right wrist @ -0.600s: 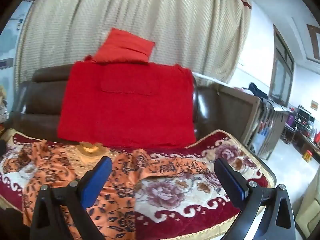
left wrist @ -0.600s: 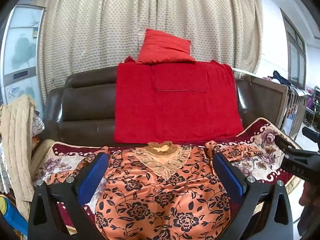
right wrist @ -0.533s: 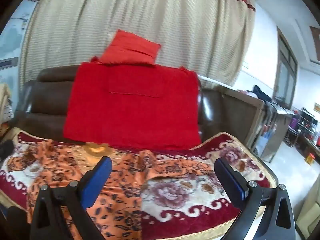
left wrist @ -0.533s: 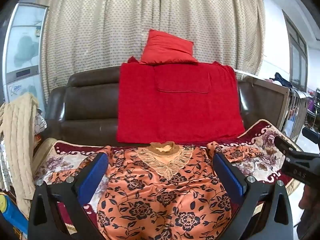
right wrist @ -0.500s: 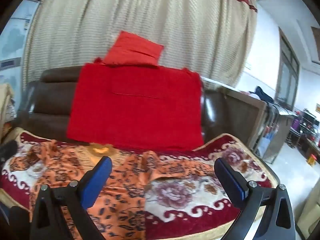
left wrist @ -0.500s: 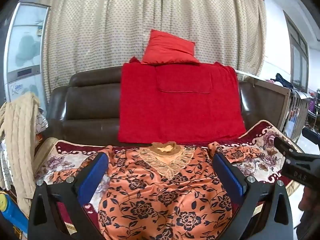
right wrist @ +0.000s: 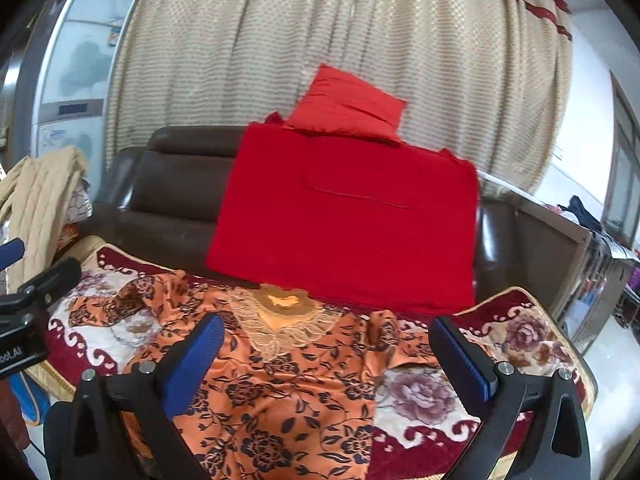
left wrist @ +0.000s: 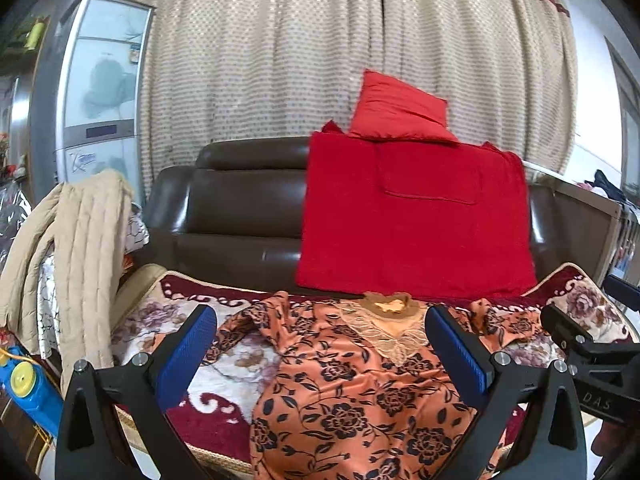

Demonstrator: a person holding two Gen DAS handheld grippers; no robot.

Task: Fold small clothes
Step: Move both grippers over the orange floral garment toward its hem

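Left gripper (left wrist: 320, 354): jaws spread fully wide, blue pads clear of everything, nothing held or touched. Right gripper (right wrist: 328, 354): likewise spread wide and empty. Both are tipped somewhat downward toward the seat, side by side; the right gripper's black body shows at the right edge of the left wrist view, and the left gripper's at the left edge of the right wrist view. The hands themselves are barely visible.

Task item: an orange floral garment (left wrist: 360, 392) lies spread face-up on the seat, directly beneath and ahead of both grippers, not in contact with either. Its lace neckline (right wrist: 282, 308) points away from the grippers. One sleeve extends beyond the left gripper's left finger, the other beyond the right gripper's right finger.

Surface: a maroon floral cover (right wrist: 532, 336) over the seat of a dark brown leather sofa (left wrist: 240, 216). Beyond the grippers, a red cloth (left wrist: 416, 216) hangs over the backrest, with a red cushion (left wrist: 400, 112) on top.

Room: beige patterned curtain (left wrist: 280, 60) behind the sofa; a tall pale appliance (left wrist: 100, 92) and a beige quilted coat (left wrist: 76, 248) to the left gripper's far left; a blue object (left wrist: 28, 388) low at that side.
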